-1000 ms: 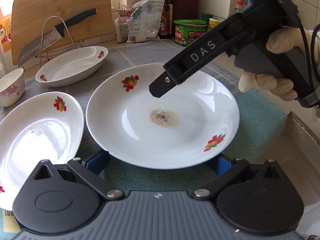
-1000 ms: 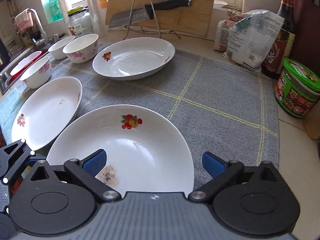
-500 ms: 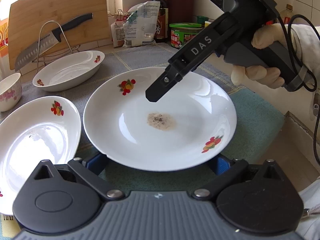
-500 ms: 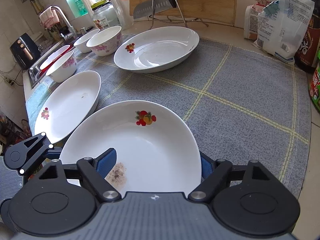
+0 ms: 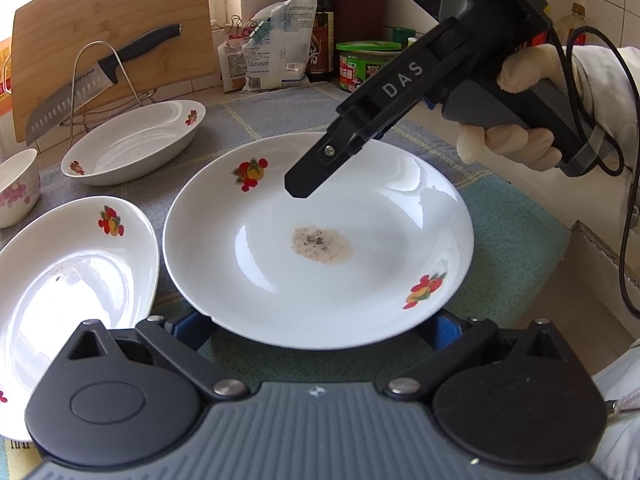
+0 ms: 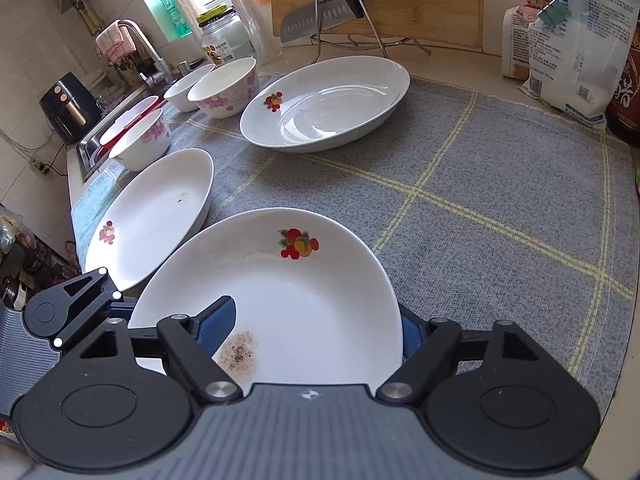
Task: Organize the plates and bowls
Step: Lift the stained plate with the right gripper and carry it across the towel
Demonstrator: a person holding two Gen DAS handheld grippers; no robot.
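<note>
You can read "DAS" in pale capitals along the black finger arm of the right gripper (image 5: 298, 190). The knife (image 5: 92, 92) on the wire rack carries "SUPOR" on its blade, legible in both views. The green-lidded tub (image 5: 362, 64), the dark sauce bottle (image 5: 318, 40) and the white bags (image 6: 576, 48) bear printed characters too small or blurred for you to make out.

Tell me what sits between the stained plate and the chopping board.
In the right wrist view, bare grey mat and one oval dish lie between the stained plate and the chopping board.
</note>
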